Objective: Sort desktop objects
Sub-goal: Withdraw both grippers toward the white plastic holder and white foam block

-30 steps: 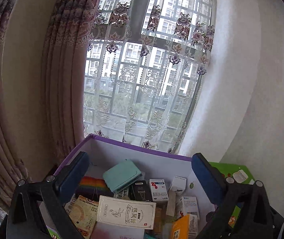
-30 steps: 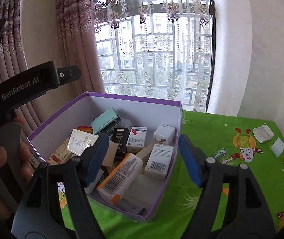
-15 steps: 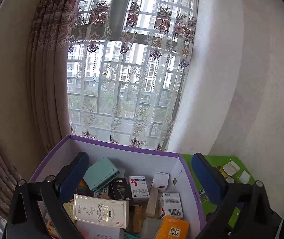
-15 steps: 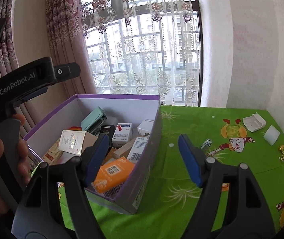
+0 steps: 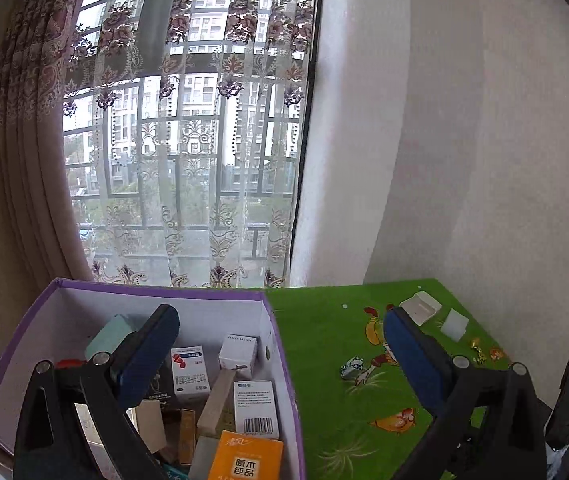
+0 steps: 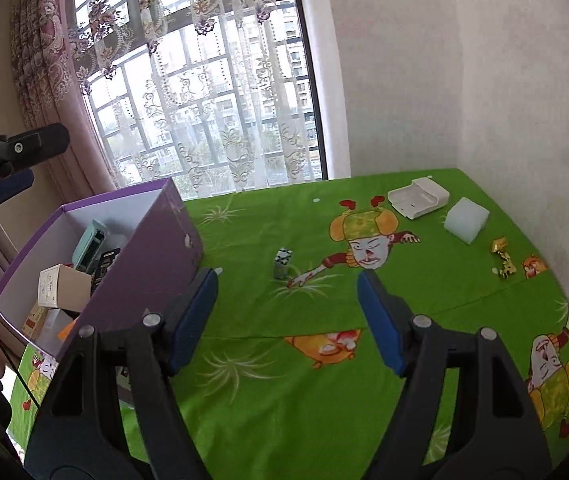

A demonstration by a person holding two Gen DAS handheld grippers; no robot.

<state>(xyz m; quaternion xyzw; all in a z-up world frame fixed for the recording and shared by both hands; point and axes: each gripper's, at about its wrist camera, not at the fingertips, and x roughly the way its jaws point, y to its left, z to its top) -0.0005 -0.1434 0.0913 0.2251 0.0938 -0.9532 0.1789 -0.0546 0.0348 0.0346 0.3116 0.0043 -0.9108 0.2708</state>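
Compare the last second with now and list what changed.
Both views swung right, off the purple box toward the green tablecloth and its loose items. The right gripper and left gripper took hold of nothing. Both stayed open and empty; the box's contents look unchanged.
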